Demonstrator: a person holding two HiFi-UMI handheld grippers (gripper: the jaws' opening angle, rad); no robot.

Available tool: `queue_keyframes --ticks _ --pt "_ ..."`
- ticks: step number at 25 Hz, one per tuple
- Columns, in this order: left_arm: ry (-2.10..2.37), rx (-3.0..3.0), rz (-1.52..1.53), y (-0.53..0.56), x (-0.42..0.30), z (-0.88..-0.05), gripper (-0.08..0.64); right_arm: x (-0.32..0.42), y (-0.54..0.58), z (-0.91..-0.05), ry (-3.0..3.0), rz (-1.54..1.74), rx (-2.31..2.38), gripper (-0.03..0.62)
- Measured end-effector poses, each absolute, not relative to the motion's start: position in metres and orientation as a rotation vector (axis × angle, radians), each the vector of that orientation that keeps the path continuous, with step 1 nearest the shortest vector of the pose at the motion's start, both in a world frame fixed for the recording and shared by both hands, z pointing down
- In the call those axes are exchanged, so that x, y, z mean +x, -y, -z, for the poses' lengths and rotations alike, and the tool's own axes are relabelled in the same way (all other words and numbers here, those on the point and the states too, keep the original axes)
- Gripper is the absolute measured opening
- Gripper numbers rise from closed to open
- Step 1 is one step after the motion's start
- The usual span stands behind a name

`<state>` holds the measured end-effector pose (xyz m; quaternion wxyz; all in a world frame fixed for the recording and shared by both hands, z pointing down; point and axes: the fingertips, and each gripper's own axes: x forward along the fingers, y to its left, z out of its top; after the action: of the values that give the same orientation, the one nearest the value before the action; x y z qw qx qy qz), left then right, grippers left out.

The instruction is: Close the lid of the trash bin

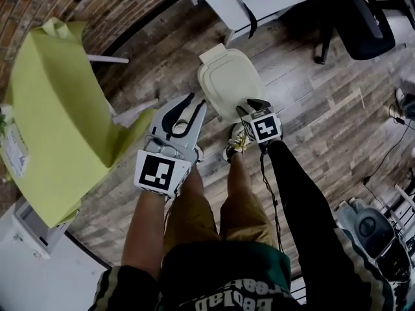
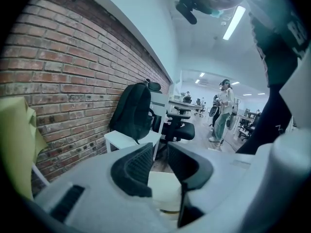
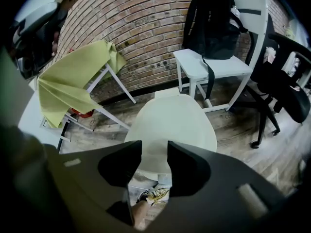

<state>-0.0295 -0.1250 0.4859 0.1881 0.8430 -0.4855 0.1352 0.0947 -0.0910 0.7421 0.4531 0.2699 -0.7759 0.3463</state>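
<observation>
Open-plan office, seen in working hours

A black swivel office chair (image 3: 284, 93) is standing on a wood-plank floor (image 1: 311, 102) near a brick wall (image 2: 73, 81). A backpack (image 3: 214, 23) is sitting on a white chair (image 3: 209, 66), strip lights (image 2: 238, 21) are glowing overhead, and a person (image 2: 222, 111) is standing among distant desks (image 2: 187, 104).

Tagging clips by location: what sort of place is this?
Most likely an open-plan office: a wheeled office chair, desks under strip lights farther back, and a trash bin on a wood floor by a brick wall.
</observation>
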Motion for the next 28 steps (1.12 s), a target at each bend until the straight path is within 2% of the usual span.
queue_keyframes --ticks 16,28 --pt "1.254 2.398 -0.344 0.122 0.01 -0.494 0.098 0.101 0.084 -0.768 1.887 -0.861 0.625 0.177" --pt "1.25 2.35 -0.38 0.112 0.004 -0.512 0.098 0.102 0.08 -0.787 1.907 -0.848 0.623 0.178"
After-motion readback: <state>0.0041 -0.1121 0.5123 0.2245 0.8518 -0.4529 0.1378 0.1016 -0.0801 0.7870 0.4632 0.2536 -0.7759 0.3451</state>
